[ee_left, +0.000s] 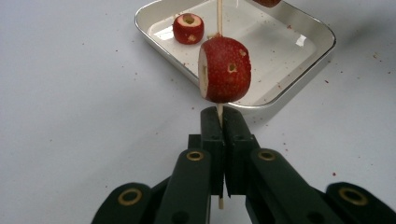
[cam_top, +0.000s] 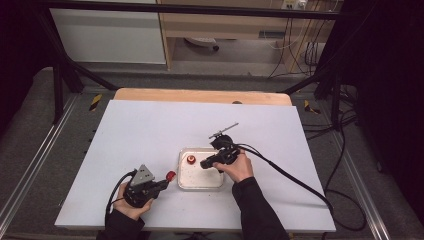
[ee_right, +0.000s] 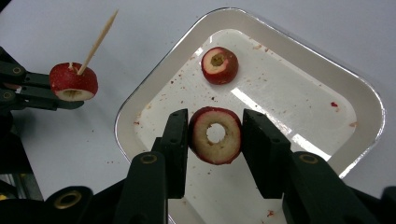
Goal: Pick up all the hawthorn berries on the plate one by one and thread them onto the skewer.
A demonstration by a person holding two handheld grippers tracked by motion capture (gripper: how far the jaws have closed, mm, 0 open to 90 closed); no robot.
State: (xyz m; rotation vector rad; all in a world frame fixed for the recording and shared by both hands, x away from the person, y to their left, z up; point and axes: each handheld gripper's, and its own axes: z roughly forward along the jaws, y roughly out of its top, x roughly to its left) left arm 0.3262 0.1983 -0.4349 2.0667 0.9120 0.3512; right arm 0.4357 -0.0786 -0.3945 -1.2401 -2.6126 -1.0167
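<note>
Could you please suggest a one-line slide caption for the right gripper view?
Right gripper holds a cored red fruit ring over the white tray, another piece beyond.

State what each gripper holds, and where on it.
Left gripper: wooden skewer clamped by its lower end, red fruit piece threaded above. Right gripper: cored fruit ring, jaws at its red outer sides.

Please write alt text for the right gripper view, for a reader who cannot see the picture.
Two black gripper fingers hold a cored red fruit slice between them above a white tray, its round hole facing the camera. Another red fruit piece lies farther back in the tray. At the left, over the white table, the other gripper holds a wooden skewer with one fruit piece on it.
</note>
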